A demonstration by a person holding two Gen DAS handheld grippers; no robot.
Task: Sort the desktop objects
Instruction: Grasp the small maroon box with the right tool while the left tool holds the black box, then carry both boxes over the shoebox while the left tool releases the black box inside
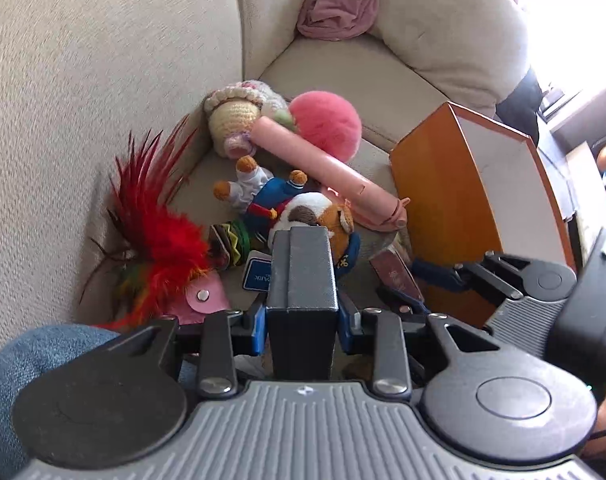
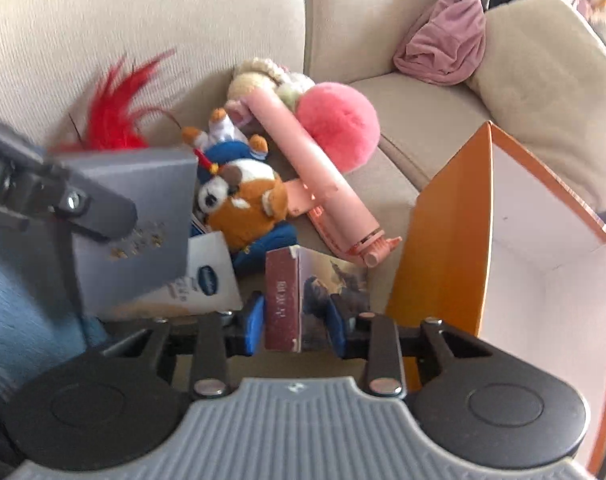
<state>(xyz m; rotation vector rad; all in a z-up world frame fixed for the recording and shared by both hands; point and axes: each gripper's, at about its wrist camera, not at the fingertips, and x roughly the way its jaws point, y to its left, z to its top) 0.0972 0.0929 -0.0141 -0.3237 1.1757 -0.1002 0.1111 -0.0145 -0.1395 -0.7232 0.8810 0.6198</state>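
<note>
With the left tongs [image 1: 302, 320] clamped on a grey rectangular box [image 1: 301, 264] and the right tongs [image 2: 295, 326] closed on a maroon picture-fronted box [image 2: 299, 300] above the sofa pile, carry each level into the orange-walled open cardboard box [image 2: 443, 248] alongside.

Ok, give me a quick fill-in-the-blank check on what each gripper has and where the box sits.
1. The left gripper is clamped on a ____ box.
2. The right gripper has a small maroon-spined ____ between its fingers.
3. The orange box stands open and ____ inside.
4. The long pink tube leans against the pink ____.

Missing: grey; book; empty; pompom
</note>
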